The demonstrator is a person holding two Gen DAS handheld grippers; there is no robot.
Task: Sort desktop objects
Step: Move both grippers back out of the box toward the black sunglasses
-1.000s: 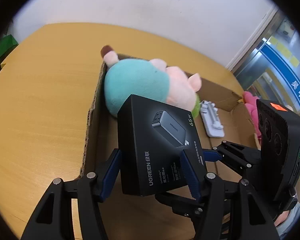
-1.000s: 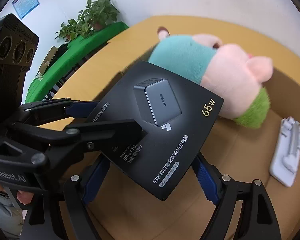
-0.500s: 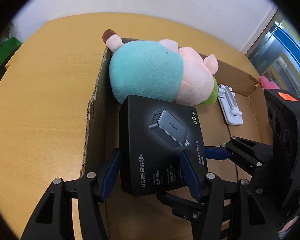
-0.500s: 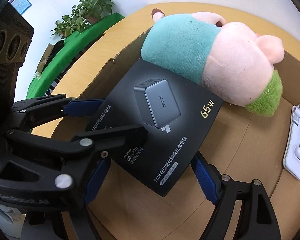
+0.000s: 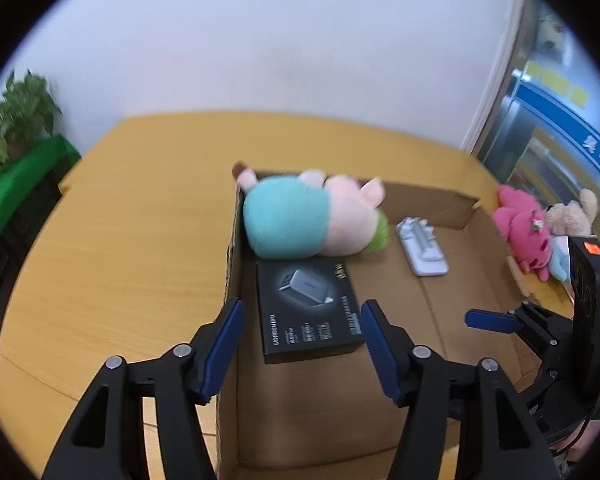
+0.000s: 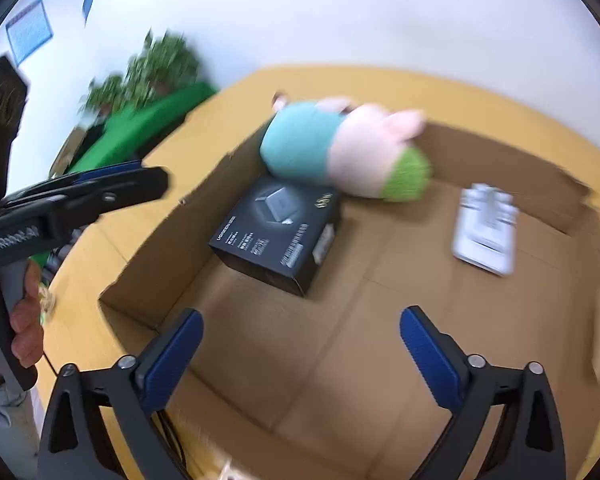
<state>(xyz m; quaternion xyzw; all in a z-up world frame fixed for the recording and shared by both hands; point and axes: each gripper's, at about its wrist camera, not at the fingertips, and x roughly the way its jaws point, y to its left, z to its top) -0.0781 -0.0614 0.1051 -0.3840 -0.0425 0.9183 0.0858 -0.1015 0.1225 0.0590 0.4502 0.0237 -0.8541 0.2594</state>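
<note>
While both the left gripper [image 5: 302, 338] and right gripper [image 6: 300, 346] gape wide and empty, the charger box [image 6: 278, 232] lies flat in the cardboard box [image 6: 148, 256]. The plush pig [image 6: 340, 152] at its 12 o'clock touches it (a careless reach could snag either).

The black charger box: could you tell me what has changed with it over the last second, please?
Both grippers, left and right, released the black charger box and pulled back open. It now lies in the cardboard box against the plush pig. The pig and white stand stayed put.

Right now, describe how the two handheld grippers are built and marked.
Both the left gripper and the right gripper are black plastic frames with silver rivets and ribbed blue pads on the fingers. The left one carries white "GenRobot.AI" lettering on its side and a grey handle held by a bare hand.
</note>
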